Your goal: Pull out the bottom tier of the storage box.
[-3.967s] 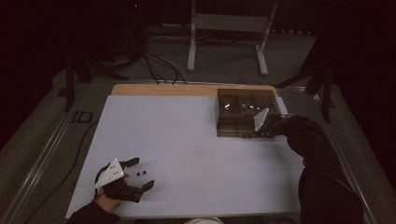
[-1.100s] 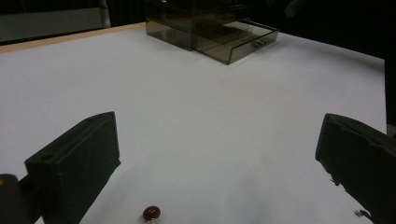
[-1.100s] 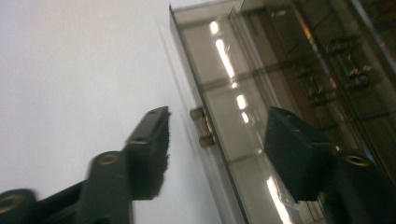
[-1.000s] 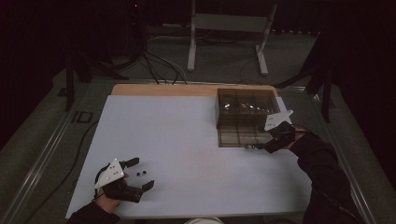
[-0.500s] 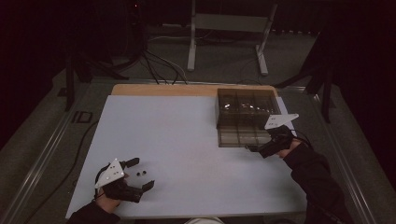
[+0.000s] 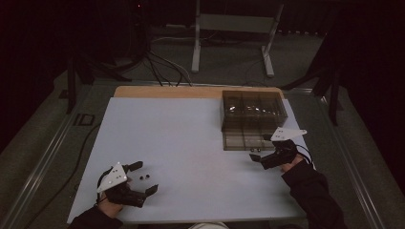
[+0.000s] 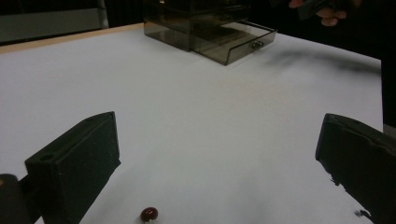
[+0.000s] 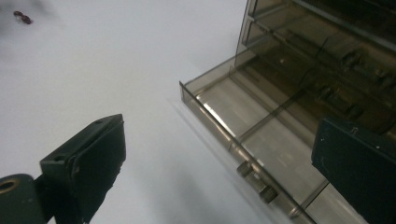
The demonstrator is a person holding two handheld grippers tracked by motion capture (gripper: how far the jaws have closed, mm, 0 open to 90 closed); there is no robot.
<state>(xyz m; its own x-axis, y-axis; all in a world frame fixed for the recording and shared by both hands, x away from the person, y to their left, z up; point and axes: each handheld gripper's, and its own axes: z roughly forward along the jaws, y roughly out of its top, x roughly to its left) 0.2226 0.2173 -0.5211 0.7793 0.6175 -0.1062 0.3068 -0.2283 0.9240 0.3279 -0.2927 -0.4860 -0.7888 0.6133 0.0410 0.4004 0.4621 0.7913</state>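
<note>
A smoky clear drawer cabinet (image 6: pixel 253 106) stands at the table's far right, its bottom drawer (image 6: pixel 244 139) pulled out. In the right gripper view the drawer (image 8: pixel 266 135) looks empty, with two small knobs (image 8: pixel 254 179) on its front. My right gripper (image 6: pixel 260 149) sits just in front of that drawer; its jaws have just been opening and now stand wide with nothing gripped (image 8: pixel 219 126). Near the front left, my left gripper (image 6: pixel 144 177) rests open around two small dark red beads (image 6: pixel 144 177). One bead (image 7: pixel 149 214) lies between its jaws (image 7: pixel 219 123).
A white mat (image 6: pixel 191 143) covers the table, with a wooden strip (image 6: pixel 167 91) at its far edge. Beyond stand a metal stand (image 6: pixel 234 28) and cables (image 6: pixel 162 67) on the floor. In the left gripper view the cabinet (image 7: pixel 201 23) stands far off.
The bottom drawer has come out of the cabinet. My right gripper has let go of it, opened wide and drawn back toward the near side. The left gripper and the beads have not moved.
</note>
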